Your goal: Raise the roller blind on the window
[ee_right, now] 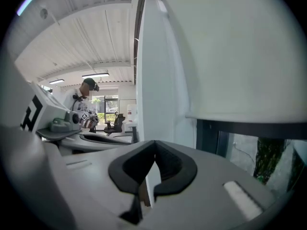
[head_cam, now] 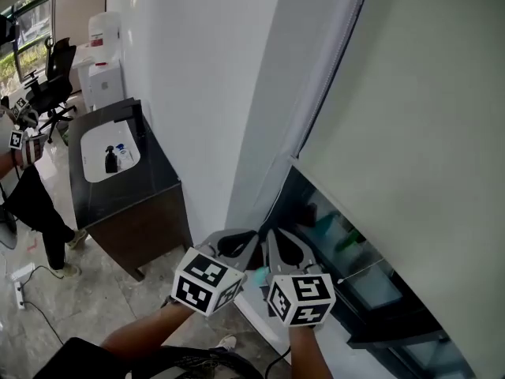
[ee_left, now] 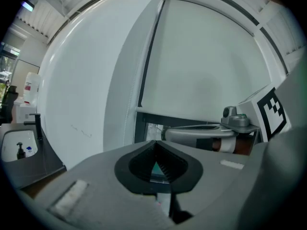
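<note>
My left gripper and right gripper were both clenched on nothing, side by side. The roller blind hung at my one o'clock, covering most of the window. I judged nearly all the raising remained.

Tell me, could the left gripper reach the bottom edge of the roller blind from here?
Probably yes. Nothing stands between the left gripper and the blind's bottom edge just ahead, though its shut jaws would have to open first.
</note>
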The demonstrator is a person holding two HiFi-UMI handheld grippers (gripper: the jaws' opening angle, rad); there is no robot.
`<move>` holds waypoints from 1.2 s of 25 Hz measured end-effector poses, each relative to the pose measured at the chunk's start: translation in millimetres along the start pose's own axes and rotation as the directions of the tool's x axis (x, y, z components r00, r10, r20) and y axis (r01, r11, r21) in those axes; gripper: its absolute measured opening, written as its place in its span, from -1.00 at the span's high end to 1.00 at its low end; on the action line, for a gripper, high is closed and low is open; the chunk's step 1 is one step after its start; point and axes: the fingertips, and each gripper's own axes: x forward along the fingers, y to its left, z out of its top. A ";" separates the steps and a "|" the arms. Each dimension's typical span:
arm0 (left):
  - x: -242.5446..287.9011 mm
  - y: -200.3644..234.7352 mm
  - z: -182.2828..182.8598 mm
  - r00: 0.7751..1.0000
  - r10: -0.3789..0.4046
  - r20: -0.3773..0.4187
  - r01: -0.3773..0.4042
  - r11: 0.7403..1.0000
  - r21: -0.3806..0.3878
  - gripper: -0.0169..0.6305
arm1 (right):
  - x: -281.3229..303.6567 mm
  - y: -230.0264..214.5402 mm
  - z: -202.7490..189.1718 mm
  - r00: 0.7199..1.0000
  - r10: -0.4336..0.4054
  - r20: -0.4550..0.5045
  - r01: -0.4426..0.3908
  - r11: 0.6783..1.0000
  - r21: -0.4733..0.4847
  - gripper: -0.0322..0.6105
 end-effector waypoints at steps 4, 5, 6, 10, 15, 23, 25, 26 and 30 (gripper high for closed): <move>16.3 9.2 23.0 0.997 0.053 0.052 -0.051 0.998 -0.049 0.95 | 15.8 -19.8 29.7 0.994 0.100 0.045 -0.098 0.994 -0.044 0.90; 19.1 11.0 28.2 0.996 0.062 0.061 -0.059 0.997 -0.051 0.95 | 20.0 -24.0 35.8 0.992 0.119 0.052 -0.117 0.992 -0.055 0.90; 21.1 13.3 33.3 0.995 0.071 0.069 -0.068 0.997 -0.049 0.95 | 24.9 -27.6 41.3 0.989 0.138 0.055 -0.134 0.989 -0.065 0.90; 22.1 28.5 52.5 0.989 0.108 0.097 -0.105 0.994 -0.027 0.95 | 48.9 -33.8 62.5 0.978 0.199 0.059 -0.193 0.977 -0.095 0.86; 23.7 40.5 63.1 0.989 0.094 0.116 -0.093 0.996 -0.013 0.95 | 77.7 -35.5 85.0 0.966 0.243 0.087 -0.236 0.968 -0.085 0.84; 30.8 55.5 78.8 0.992 -0.009 0.125 0.009 1.000 0.001 0.95 | 123.8 -48.0 107.8 0.961 0.259 0.101 -0.248 0.962 -0.113 0.64; 29.9 58.9 81.8 0.992 -0.041 0.123 0.042 0.999 0.000 0.94 | 132.5 -49.3 109.8 0.952 0.289 0.106 -0.281 0.956 -0.077 0.64; 29.2 60.2 83.1 0.991 -0.058 0.123 0.059 0.998 -0.001 0.94 | 135.1 -49.1 110.0 0.944 0.312 0.111 -0.308 0.950 -0.052 0.64; 26.4 62.6 88.4 0.985 -0.119 0.126 0.119 0.993 0.002 0.83 | 137.5 -49.0 109.5 0.917 0.376 0.134 -0.379 0.925 0.001 0.68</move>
